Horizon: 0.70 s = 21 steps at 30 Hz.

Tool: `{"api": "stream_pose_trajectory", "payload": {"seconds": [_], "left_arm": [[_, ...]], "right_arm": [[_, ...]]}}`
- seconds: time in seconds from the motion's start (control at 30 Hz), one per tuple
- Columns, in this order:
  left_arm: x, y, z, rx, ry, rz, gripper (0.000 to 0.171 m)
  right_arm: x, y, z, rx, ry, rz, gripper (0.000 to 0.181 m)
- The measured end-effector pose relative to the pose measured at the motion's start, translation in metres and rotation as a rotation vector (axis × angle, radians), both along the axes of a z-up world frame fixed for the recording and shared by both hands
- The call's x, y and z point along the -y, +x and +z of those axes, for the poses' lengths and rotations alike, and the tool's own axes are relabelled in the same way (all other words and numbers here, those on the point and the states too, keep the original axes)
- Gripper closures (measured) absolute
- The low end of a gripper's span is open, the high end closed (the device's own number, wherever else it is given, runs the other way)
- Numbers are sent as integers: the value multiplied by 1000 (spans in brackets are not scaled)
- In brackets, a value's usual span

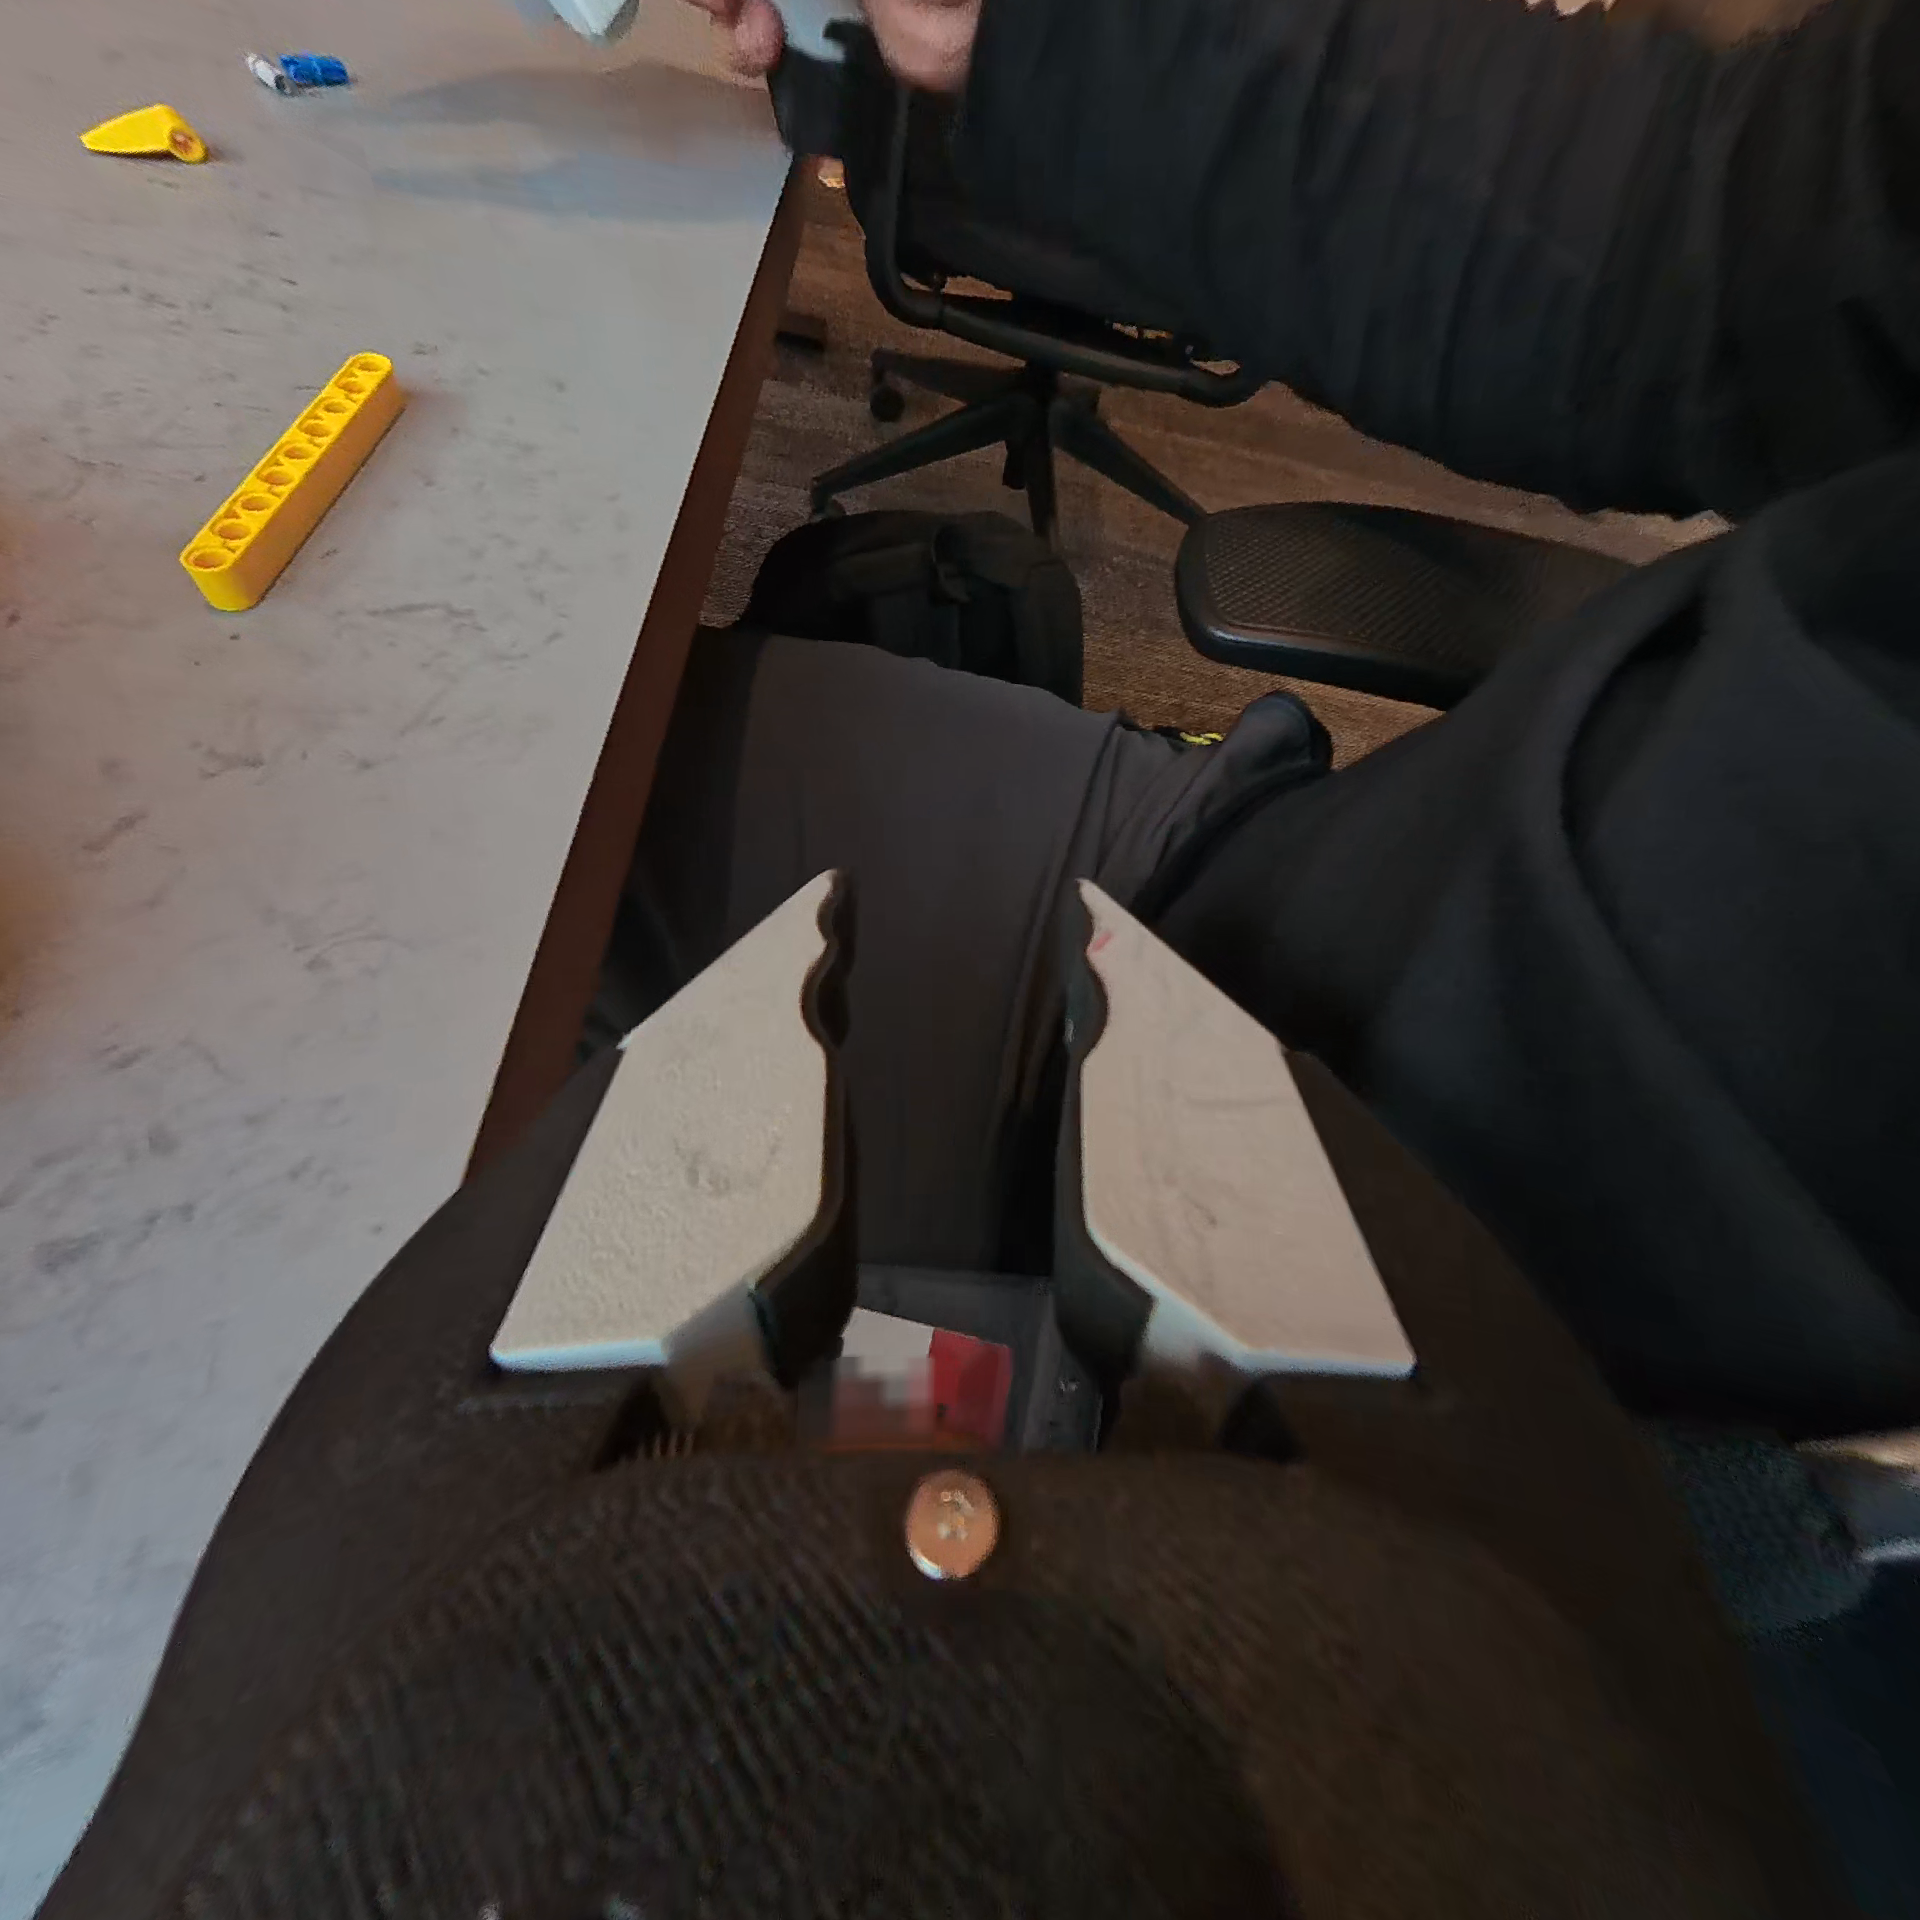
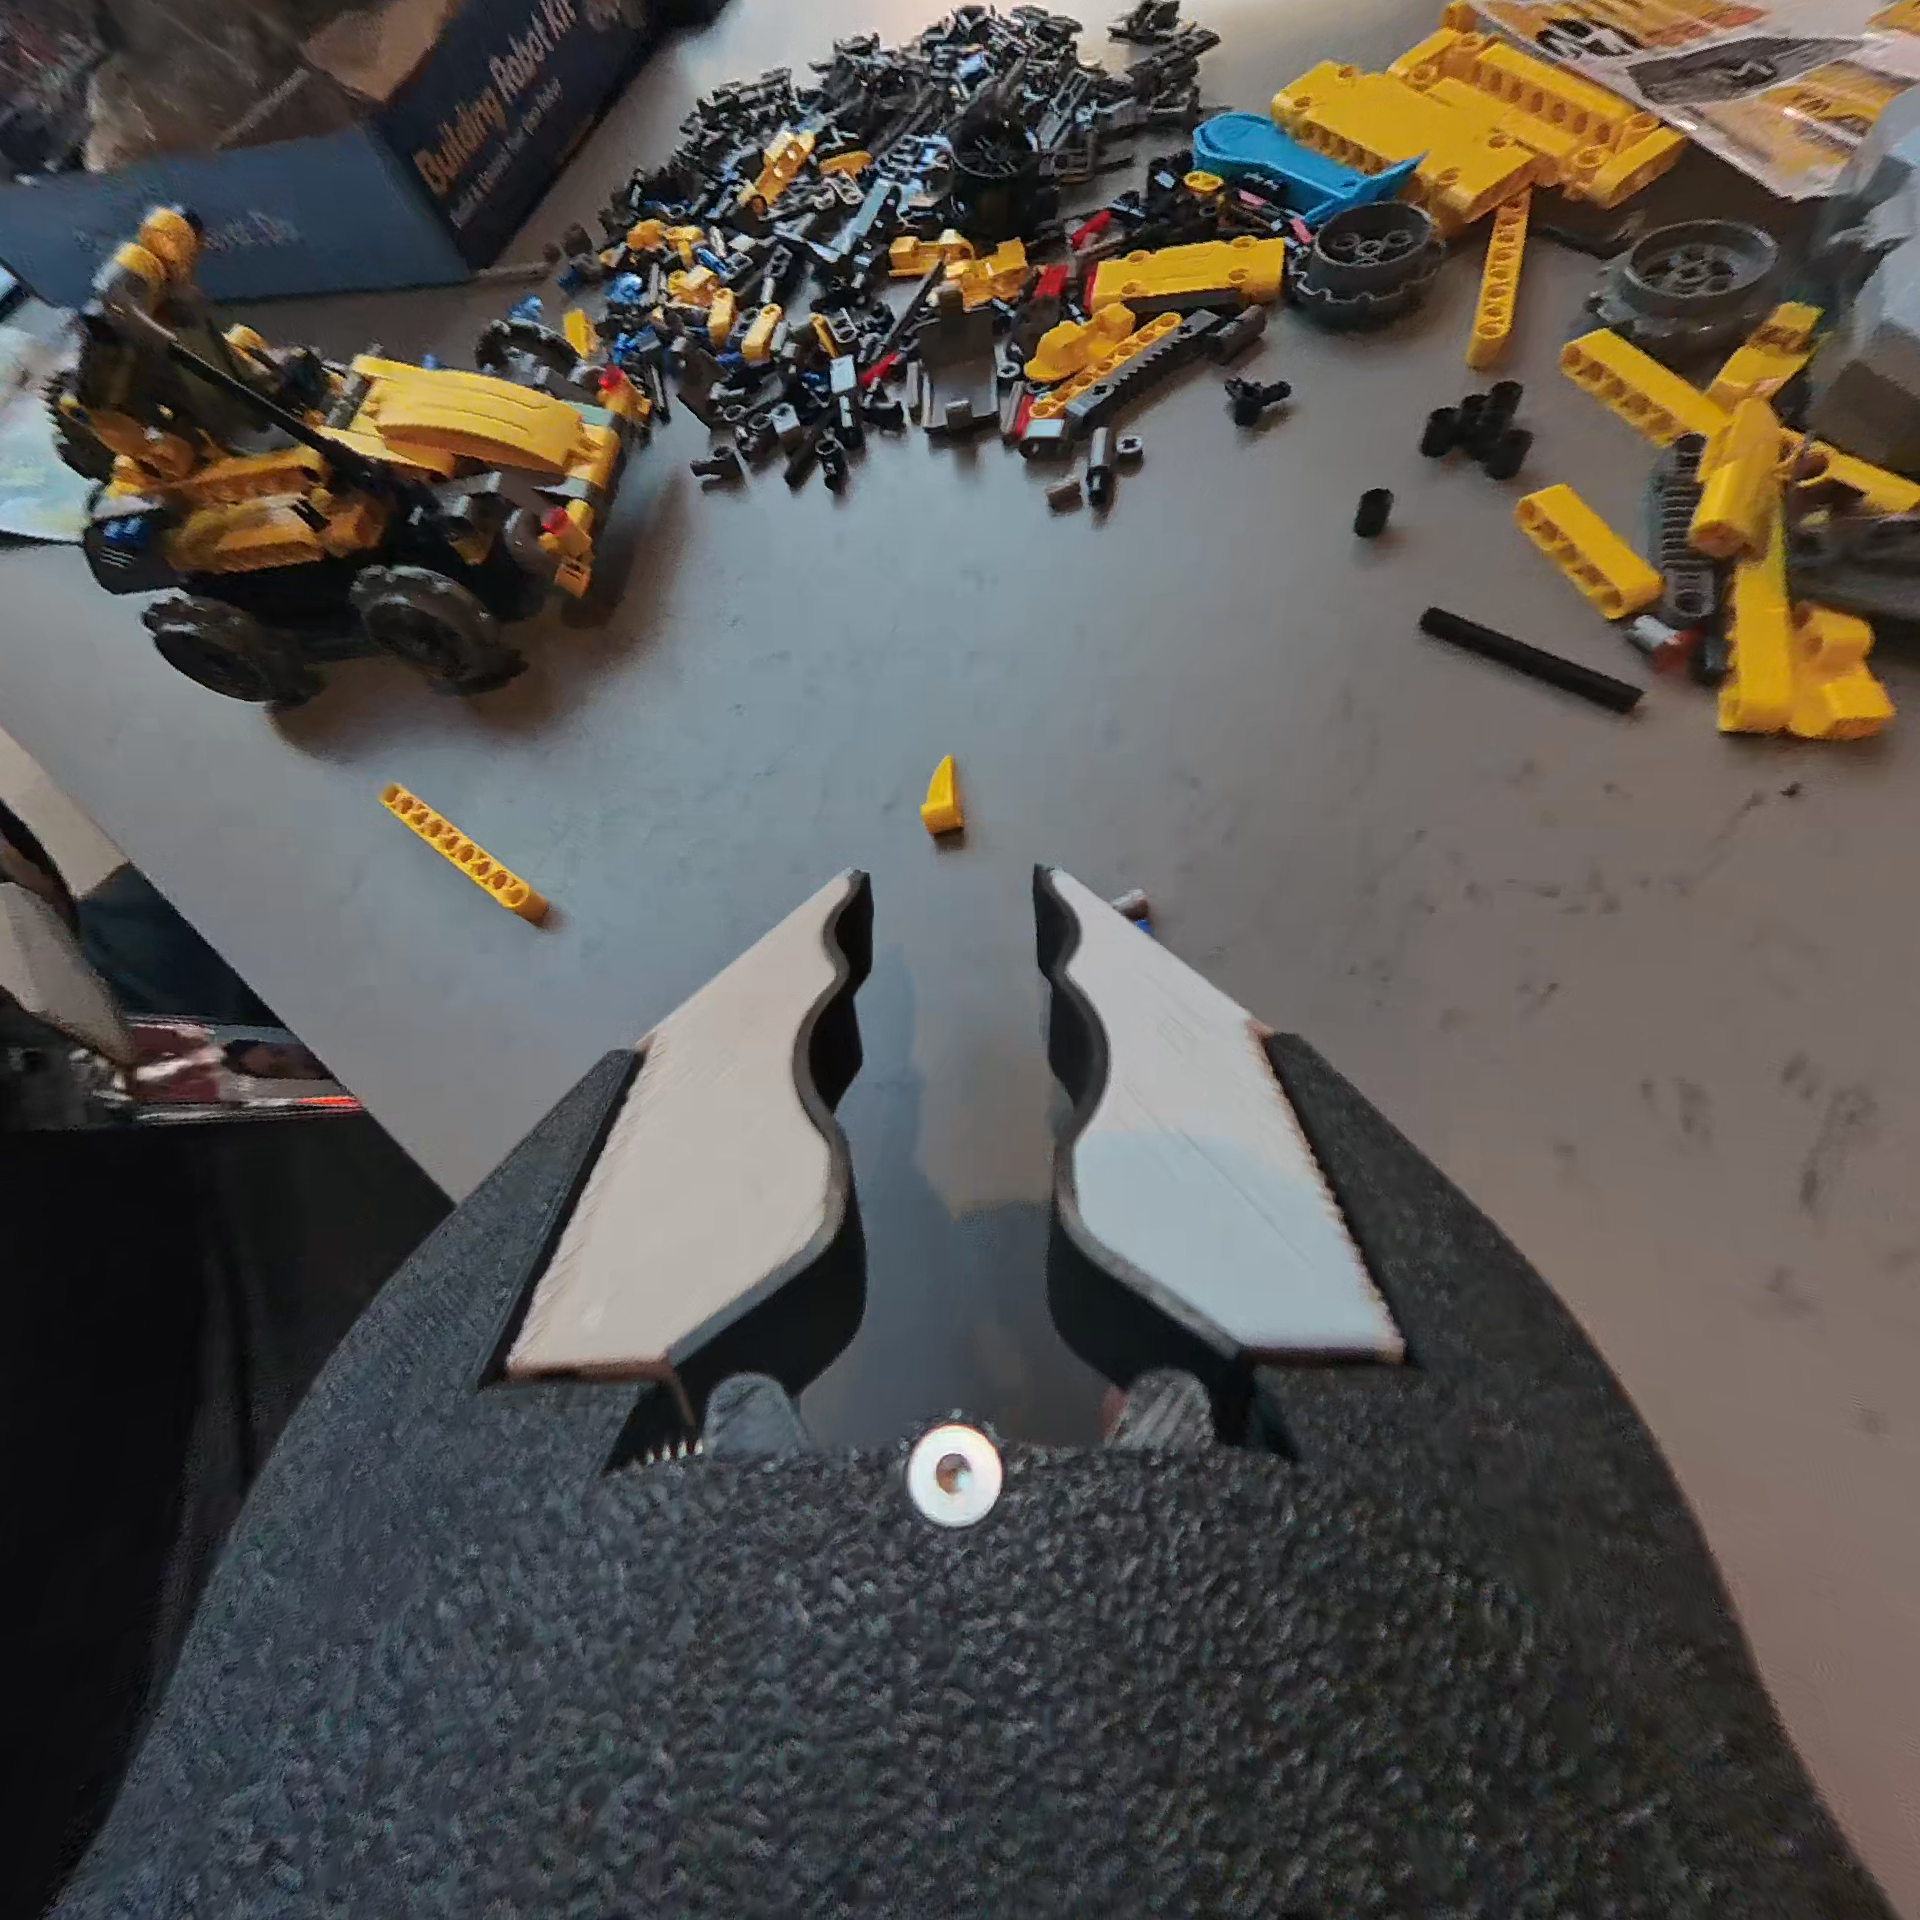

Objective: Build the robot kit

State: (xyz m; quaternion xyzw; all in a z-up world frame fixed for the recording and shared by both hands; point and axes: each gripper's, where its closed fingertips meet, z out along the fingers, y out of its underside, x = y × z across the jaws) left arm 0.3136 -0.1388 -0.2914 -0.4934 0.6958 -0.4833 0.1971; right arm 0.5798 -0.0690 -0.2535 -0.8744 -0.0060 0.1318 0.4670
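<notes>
The left hand-held gripper [image 1: 958,894] hangs off the edge of the grey, scuffed worktop [image 1: 312,935], over the seated person's dark-trousered lap [image 1: 935,810]. Its grey fingers are spread apart with nothing between them, so it is released and idle, nearest to cloth and not to any part. A black office chair [image 1: 1039,343] stands on the carpet beyond.

The right hand-held gripper [image 2: 951,883] is over the worktop, pointing across it, fingers likewise parted and empty, only the bare surface showing between them. Just ahead of its tips lies a small yellow curved wedge piece [image 2: 942,798], by itself. Beside the right fingertip a tiny blue-and-grey connector [image 2: 1132,906] peeks out, mostly hidden. Off to the left lies a long yellow plastic beam with a row of holes [image 2: 462,854], also alone. These three sit apart from the rest, which reads to me as pieces drawn out of the heap to be within easy reach.

Farther back a part-built yellow-and-black toy vehicle on black wheels [image 2: 332,488] stands at the left, in front of a dark blue cardboard box [image 2: 447,177]. A dense heap of small black, yellow and blue parts [image 2: 914,239] spreads across the middle, and larger yellow beams with grey wheels [image 2: 1558,208] lie to the right.
</notes>
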Motion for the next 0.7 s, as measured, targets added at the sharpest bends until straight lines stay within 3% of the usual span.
{"api": "stream_pose_trajectory", "payload": {"seconds": [0.33, 0.6, 0.7], "left_arm": [[0, 3, 0, -10, 4, 14, 134], [2, 1, -7, -24, 28, 7, 134], [0, -1, -9, -29, 43, 6, 134]], "right_arm": [[5, 34, -13, 231, -144, -32, 164], [9, 39, -22, 185, -165, -32, 159], [10, 38, -31, 153, -199, -7, 166]]}}
